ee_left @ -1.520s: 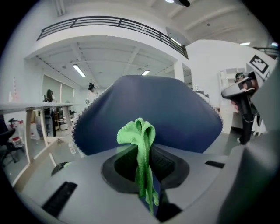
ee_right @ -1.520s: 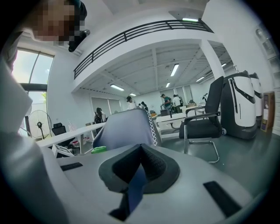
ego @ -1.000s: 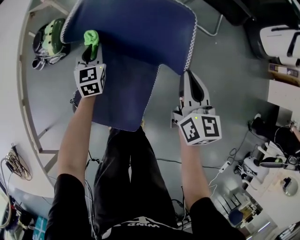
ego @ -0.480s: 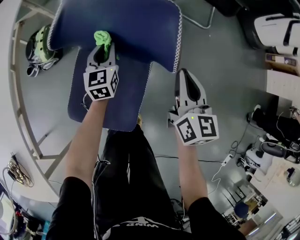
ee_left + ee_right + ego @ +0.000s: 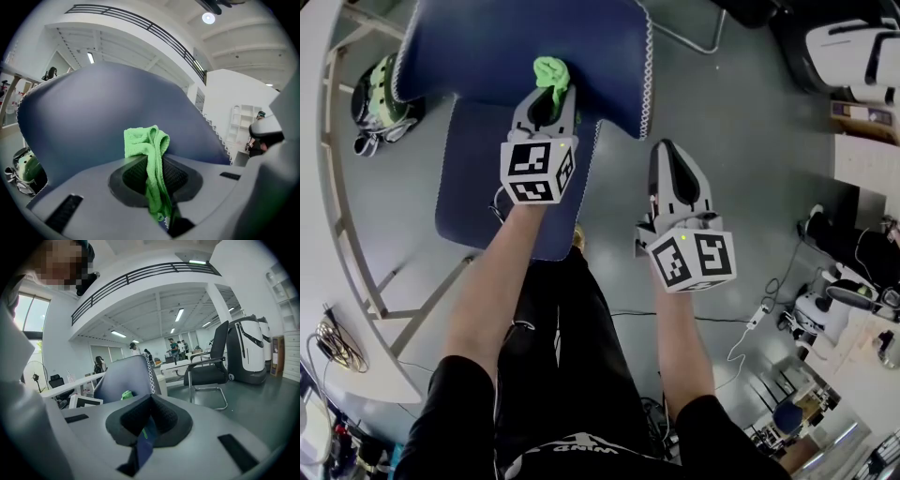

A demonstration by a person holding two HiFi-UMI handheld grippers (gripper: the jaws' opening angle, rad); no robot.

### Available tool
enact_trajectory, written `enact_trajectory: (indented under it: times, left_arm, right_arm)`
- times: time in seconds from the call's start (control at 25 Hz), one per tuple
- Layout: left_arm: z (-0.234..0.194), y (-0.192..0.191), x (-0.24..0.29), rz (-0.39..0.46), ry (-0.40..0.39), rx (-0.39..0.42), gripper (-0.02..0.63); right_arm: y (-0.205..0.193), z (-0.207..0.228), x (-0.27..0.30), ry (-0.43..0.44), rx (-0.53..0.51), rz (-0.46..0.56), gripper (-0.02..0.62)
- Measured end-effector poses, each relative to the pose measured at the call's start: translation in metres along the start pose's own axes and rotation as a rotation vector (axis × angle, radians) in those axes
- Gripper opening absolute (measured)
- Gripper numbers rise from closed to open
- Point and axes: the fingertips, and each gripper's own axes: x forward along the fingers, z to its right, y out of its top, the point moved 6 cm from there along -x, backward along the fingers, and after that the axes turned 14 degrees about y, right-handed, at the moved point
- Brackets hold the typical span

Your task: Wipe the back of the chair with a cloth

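the left gripper (image 5: 551,91) clamps the green cloth (image 5: 550,70), its bunched end seemingly touching the blue chair back (image 5: 478,47) straight ahead, near the back's right edge. the right gripper (image 5: 669,148), closed and empty, hangs just beyond that edge.

Left claw (image 5: 157,162) pinching green cloth (image 5: 142,140), seemingly touching blue chair back (image 5: 93,110)

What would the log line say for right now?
left gripper: shut on green cloth | cloth: at blue chair back | right gripper: shut, empty, off to chair's right
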Motion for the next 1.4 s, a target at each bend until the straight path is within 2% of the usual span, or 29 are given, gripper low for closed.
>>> enact_trajectory:
  times: [0.24,0.44,0.6,0.76,1.0,1.4]
  left_arm:
    - [0.043,-0.003,-0.011,-0.006,-0.158,0.094,0.060]
    - [0.073,-0.011,-0.025,-0.046,-0.276,0.164,0.060]
    - [0.080,-0.012,-0.035,-0.092,-0.332,0.176,0.060]
    - [0.065,-0.006,-0.046,-0.123,-0.304,0.155,0.060]
    - [0.024,0.015,-0.066,-0.144,-0.193,0.147,0.060]
    - [-0.004,0.102,-0.126,-0.131,-0.080,0.114,0.060]
  right_arm:
    - [0.000,0.002,-0.007,-0.004,0.003,0.002,-0.008]
    - [0.004,0.004,-0.015,0.000,0.006,0.004,-0.008]
    - [0.005,0.003,-0.020,0.010,0.007,0.001,-0.008]
    - [0.004,-0.003,-0.020,0.023,0.010,-0.012,-0.008]
    - [0.014,-0.019,-0.014,0.050,0.011,-0.018,-0.006]
    - [0.079,-0.064,-0.025,0.103,-0.001,0.004,-0.006]
